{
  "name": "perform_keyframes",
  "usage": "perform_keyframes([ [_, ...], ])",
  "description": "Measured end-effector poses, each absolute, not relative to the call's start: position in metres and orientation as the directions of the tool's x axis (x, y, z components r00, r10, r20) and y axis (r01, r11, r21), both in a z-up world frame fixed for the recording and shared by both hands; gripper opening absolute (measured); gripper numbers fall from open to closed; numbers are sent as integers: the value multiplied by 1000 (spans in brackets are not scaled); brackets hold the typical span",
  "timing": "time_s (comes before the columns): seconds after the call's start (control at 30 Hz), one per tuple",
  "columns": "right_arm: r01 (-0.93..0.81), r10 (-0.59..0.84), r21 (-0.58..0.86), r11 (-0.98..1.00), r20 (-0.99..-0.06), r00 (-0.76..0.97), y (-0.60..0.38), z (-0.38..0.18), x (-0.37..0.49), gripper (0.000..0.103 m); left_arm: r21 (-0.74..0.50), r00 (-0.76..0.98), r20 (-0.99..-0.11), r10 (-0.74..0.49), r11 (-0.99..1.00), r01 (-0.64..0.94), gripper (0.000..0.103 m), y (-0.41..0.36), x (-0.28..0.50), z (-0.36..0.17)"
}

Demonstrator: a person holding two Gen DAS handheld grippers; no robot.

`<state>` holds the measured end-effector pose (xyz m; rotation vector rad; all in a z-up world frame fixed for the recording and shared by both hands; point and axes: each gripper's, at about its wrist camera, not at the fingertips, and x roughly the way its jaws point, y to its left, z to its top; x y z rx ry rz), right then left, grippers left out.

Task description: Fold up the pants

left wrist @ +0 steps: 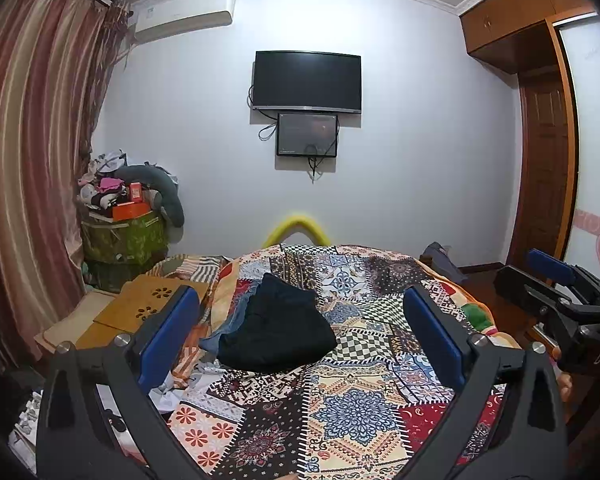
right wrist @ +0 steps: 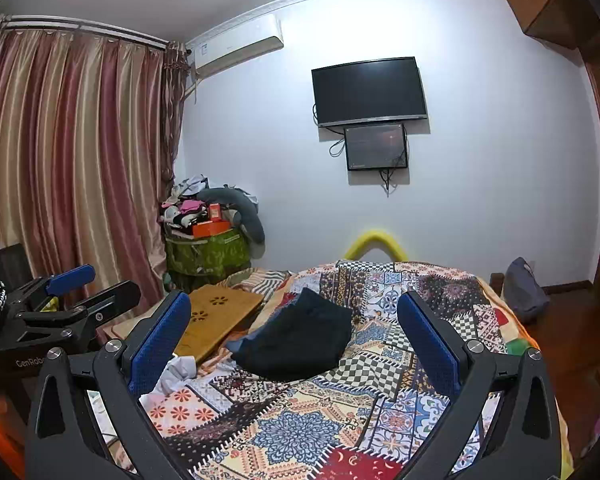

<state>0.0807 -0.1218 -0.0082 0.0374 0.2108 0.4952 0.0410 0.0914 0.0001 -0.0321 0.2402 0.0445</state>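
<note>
Item: dark pants [left wrist: 278, 326], bunched in a loose heap mid-bed on patchwork quilt [left wrist: 352, 408]. Left tool [left wrist: 300, 332], right tool [right wrist: 294, 334]: both spread wide, empty, held back. Handling advice: pinch seams or waistband, spread flat.

The pants [left wrist: 278, 326] were dark, matt cloth, soft and creased. The quilt [left wrist: 340, 408] under them was printed patchwork cloth, matt, with stitched seams. Each claw, left [left wrist: 300, 334] and right [right wrist: 294, 338], had matt black plastic arms, bright metal screw heads and blue pads [right wrist: 158, 344] with a fine rough grain. The board [right wrist: 216, 318] was smooth pale wood. The curtain [right wrist: 72, 152] was striped cloth with a satin sheen. The TV [left wrist: 307, 80] screen was glossy black. The wardrobe [left wrist: 540, 176] was varnished brown wood.
</note>
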Motion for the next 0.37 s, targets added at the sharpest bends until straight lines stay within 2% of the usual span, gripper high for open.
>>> perform_keyframes([
  [0.37, -468, 476, 87, 879, -195, 858, -121, -8, 80, 102, -30, 968, -251, 24, 999, -33, 103, 90, 42, -2],
])
